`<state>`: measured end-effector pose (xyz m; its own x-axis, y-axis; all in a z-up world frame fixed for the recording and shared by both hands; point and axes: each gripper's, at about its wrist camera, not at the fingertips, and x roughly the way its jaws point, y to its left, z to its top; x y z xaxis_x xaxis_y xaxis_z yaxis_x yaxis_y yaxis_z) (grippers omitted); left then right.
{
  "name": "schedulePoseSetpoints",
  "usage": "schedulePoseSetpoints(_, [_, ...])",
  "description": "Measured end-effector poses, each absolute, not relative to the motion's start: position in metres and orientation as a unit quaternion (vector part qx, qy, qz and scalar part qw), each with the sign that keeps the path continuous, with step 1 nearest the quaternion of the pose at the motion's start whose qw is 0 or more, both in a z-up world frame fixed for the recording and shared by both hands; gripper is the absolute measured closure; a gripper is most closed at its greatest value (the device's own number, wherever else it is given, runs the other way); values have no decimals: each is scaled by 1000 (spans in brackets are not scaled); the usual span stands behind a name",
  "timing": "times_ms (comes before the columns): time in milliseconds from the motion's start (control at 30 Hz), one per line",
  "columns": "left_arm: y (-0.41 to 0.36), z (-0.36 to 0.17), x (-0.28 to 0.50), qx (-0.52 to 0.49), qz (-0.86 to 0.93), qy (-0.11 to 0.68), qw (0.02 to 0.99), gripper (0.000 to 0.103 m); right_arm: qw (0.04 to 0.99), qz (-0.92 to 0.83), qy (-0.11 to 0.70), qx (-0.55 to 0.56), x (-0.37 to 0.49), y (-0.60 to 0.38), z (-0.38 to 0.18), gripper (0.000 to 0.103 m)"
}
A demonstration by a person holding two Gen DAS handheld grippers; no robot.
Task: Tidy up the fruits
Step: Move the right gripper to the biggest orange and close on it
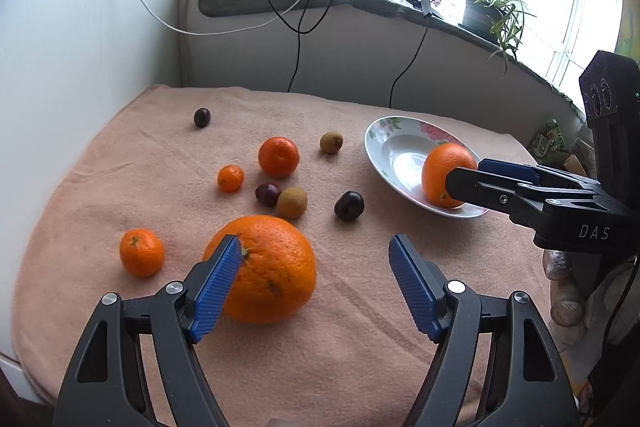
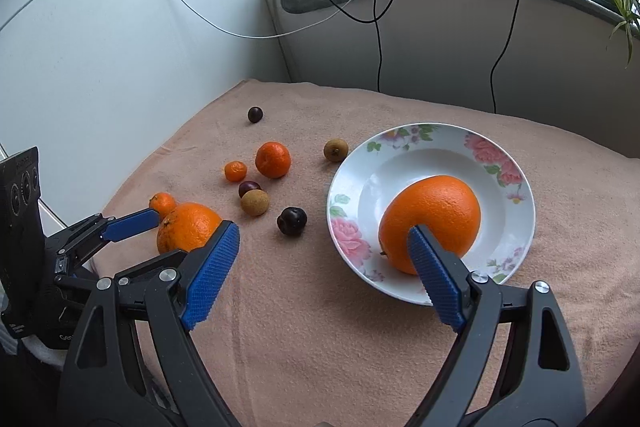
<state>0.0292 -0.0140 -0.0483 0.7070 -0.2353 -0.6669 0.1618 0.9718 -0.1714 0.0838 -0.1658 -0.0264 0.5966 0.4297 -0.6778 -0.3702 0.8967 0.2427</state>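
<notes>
a: where do the tongs stand?

b: the left gripper (image 1: 316,281) is spread wide, released, its left blue pad against the near side of a big orange (image 1: 266,269) lying on the pink towel (image 1: 340,347). the right pad is well apart from the fruit, over bare cloth.

a: and the other one?

b: the right gripper (image 2: 320,269) is also released, jaws wide. one pad lies in front of a second orange (image 2: 434,217) sitting in the floral plate (image 2: 500,163); the other pad hangs over the towel, outside the plate (whether the near pad actually touches the fruit i cannot tell).

a: what lies around?

b: beyond the left tongs, a mandarin (image 1: 141,252) just beside the big orange, then a smaller one (image 1: 230,178) and a larger tangerine (image 1: 279,156). a dark plum (image 1: 349,205) lies between the big orange and the plate. a longan (image 1: 292,202) touches a dark cherry (image 1: 267,194); another longan (image 1: 331,141) sits near the plate, and a lone cherry (image 1: 202,117) far back. cables (image 1: 296,39) hang from the windowsill (image 1: 280,1), beside a potted plant (image 1: 494,11).
</notes>
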Motion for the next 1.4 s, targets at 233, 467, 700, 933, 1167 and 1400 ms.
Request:
schedulePoseSetpoints(233, [17, -64, 19, -79, -78, 385, 916, 27, 876, 263, 404, 23, 79, -129, -32, 15])
schedulePoseSetpoints(467, [27, -77, 18, -101, -84, 395, 909, 27, 854, 301, 425, 17, 77, -96, -35, 15])
schedulePoseSetpoints(700, [29, -86, 22, -128, -108, 401, 901, 27, 826, 336, 452, 28, 84, -71, -45, 15])
schedulePoseSetpoints(933, [31, -93, 29, -138, -120, 404, 896, 29, 808, 355, 469, 20, 90, -52, -54, 15])
schedulePoseSetpoints(1167, [35, -98, 33, -142, -128, 406, 894, 30, 794, 365, 486, 20, 97, -37, -61, 22])
schedulePoseSetpoints(1400, [33, -98, 34, -141, -138, 406, 892, 36, 775, 379, 505, 29, 104, -30, -70, 28])
